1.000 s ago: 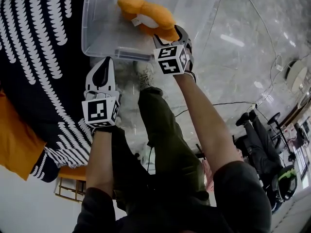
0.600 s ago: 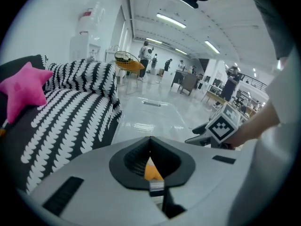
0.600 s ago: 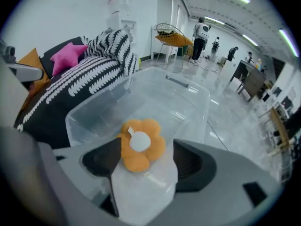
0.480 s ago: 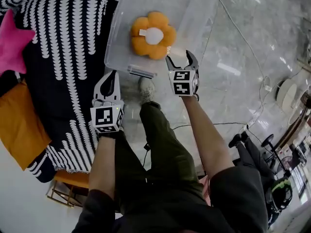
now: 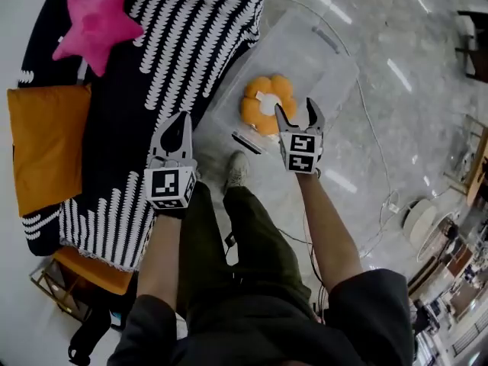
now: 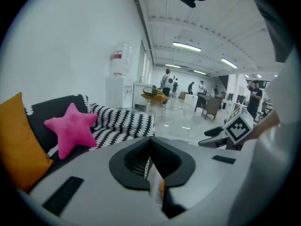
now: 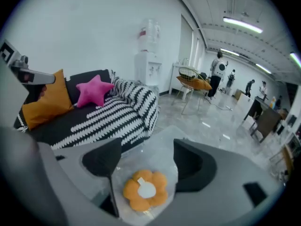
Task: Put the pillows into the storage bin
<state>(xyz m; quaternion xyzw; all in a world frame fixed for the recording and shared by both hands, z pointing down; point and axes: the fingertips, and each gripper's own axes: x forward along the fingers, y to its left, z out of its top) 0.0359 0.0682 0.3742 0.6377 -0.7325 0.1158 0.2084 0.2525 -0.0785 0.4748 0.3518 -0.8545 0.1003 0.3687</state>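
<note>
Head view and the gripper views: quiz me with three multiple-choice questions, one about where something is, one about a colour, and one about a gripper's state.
1. Where does the orange flower-shaped pillow lie?
A. on the striped sofa
B. inside the clear plastic storage bin
C. on the bare floor

2. What colour is the star-shaped plush pillow?
A. pink
B. blue
C. green

3. How do the jaws of the right gripper stand?
A. shut on the flower pillow
B. shut on nothing
C. apart, gripping nothing

Answers:
1. B, the bin's clear walls surround it.
2. A, it is bright pink against the black-and-white cover.
3. C, the right gripper view shows a wide gap, with the pillow lying below in the bin.
</note>
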